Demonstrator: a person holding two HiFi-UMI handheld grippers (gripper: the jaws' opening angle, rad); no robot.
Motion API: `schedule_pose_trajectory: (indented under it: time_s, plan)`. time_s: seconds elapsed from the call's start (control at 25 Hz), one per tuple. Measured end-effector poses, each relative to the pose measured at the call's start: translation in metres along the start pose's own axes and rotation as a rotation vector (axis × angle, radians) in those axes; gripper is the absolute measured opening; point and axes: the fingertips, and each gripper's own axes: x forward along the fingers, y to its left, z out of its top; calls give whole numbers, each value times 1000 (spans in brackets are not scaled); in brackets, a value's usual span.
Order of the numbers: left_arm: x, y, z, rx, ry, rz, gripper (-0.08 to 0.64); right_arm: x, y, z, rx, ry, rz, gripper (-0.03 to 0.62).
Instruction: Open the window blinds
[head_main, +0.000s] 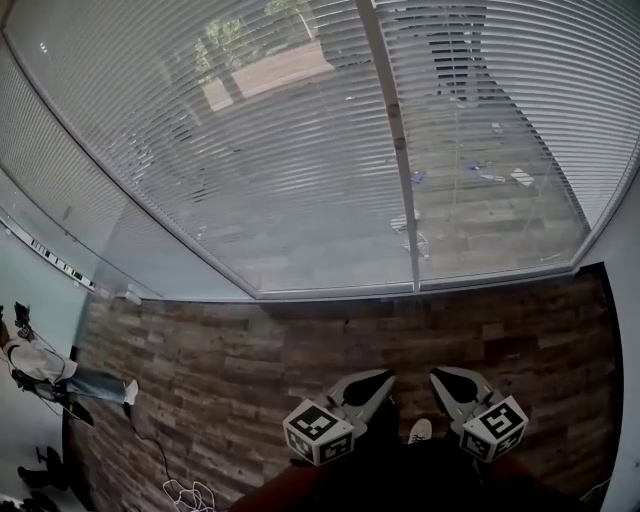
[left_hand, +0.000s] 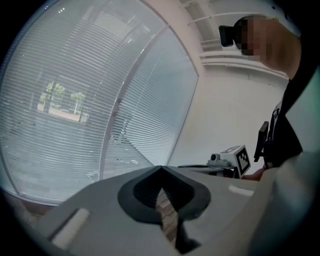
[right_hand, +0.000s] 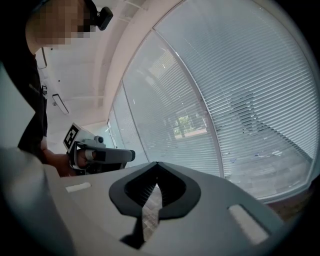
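Observation:
White slatted blinds (head_main: 280, 150) cover a tall window, and outside ground shows through the slats. A white mullion (head_main: 392, 140) splits the window in two. My left gripper (head_main: 385, 378) and right gripper (head_main: 437, 377) hover side by side low over the floor, well short of the blinds. Both point toward the window. In the left gripper view the left gripper (left_hand: 161, 167) has its jaws met at the tip with nothing between them. The right gripper (right_hand: 157, 163) looks the same in its own view. Blinds (left_hand: 75, 100) fill each gripper view (right_hand: 225, 100).
Wood-plank floor (head_main: 250, 350) runs up to the window sill. A person's legs (head_main: 70, 380) and cables (head_main: 185, 492) lie at the lower left. My shoe (head_main: 420, 431) shows between the grippers. A pale wall (head_main: 30, 290) stands at the left.

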Motion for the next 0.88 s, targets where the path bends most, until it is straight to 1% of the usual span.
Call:
schedule_pose_trajectory:
  time_s: [0.08, 0.16, 0.28, 0.4, 0.6, 0.72, 0.88]
  plan:
    - [8, 8, 1, 1, 3, -5, 0, 5, -7, 1, 2, -13, -1, 26]
    - [13, 16, 10, 4, -3, -14, 0, 10, -11, 7, 3, -19, -10, 26]
    - [20, 25, 23, 17, -15, -28, 0, 17, -22, 14, 7, -11, -44, 26]
    - [26, 39, 30, 18, -21, -34, 0, 31, -32, 17, 17, -1, -52, 26]
    - [24, 79, 29, 1, -20, -29, 0, 70, -38, 21, 1, 12, -47, 26]
    - [22, 109, 46, 5, -52, -25, 0, 100, -39, 35, -21, 13, -43, 26]
    - [15, 147, 79, 24, -106, -32, 0, 141, -37, 62, -60, -1, -43, 26]
